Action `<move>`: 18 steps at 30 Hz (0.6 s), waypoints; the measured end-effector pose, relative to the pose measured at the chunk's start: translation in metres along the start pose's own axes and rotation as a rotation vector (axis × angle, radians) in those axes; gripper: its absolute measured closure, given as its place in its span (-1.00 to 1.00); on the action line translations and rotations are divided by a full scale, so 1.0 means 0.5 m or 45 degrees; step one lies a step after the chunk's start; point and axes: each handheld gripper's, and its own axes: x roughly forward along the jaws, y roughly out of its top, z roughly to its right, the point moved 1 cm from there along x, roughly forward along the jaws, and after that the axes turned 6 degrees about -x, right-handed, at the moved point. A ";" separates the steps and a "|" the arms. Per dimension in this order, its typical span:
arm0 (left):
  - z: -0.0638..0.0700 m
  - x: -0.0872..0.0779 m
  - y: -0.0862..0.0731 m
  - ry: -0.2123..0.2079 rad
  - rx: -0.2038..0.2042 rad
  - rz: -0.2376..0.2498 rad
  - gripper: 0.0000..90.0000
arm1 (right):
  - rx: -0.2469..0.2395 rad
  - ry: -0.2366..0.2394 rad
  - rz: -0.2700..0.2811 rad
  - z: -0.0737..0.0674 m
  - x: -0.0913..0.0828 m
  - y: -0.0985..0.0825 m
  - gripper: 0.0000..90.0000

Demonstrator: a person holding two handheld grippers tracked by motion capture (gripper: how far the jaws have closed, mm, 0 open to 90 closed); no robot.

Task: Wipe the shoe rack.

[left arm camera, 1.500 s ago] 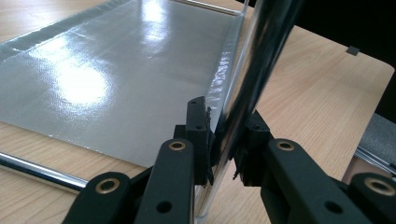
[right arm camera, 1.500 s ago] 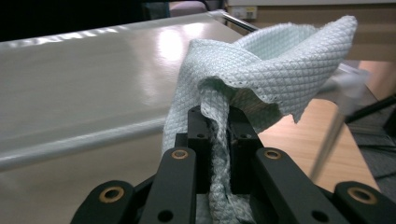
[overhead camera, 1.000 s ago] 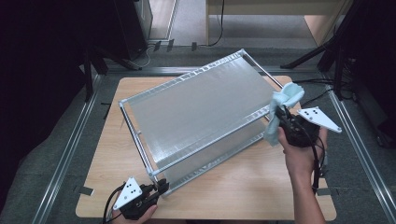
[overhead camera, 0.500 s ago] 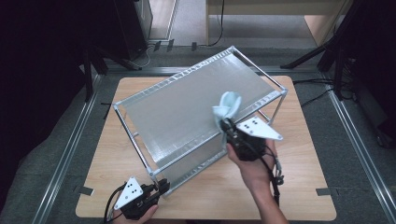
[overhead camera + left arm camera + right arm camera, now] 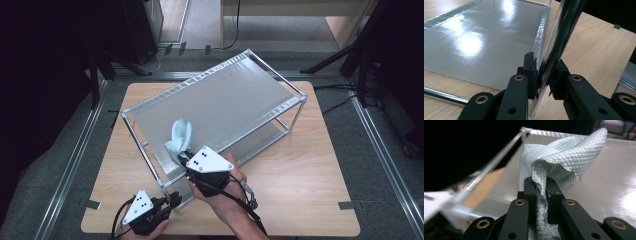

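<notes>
While pinched, cloth [image 5: 564, 155] upright lengthwise.

No readable text, no labels — none legible anywhere

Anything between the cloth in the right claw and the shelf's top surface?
Nothing visible. The right claw is shut on the cloth, which sits right over the silver top of the shelf near its front left end; that surface is bare ahead.

Pale cloth [image 5: 564, 152] in right claw [image 5: 541, 185]
</notes>
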 end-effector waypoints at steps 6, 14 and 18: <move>-0.002 -0.001 0.001 -0.010 0.014 -0.013 0.74 | 0.093 -0.128 -0.020 0.086 -0.005 -0.025 0.83; -0.003 -0.003 0.001 -0.010 0.017 -0.018 0.74 | 0.189 -0.278 -0.042 0.192 -0.057 -0.060 0.84; -0.004 -0.005 0.000 -0.015 0.011 -0.021 0.74 | 0.218 -0.371 -0.046 0.229 -0.088 -0.079 0.84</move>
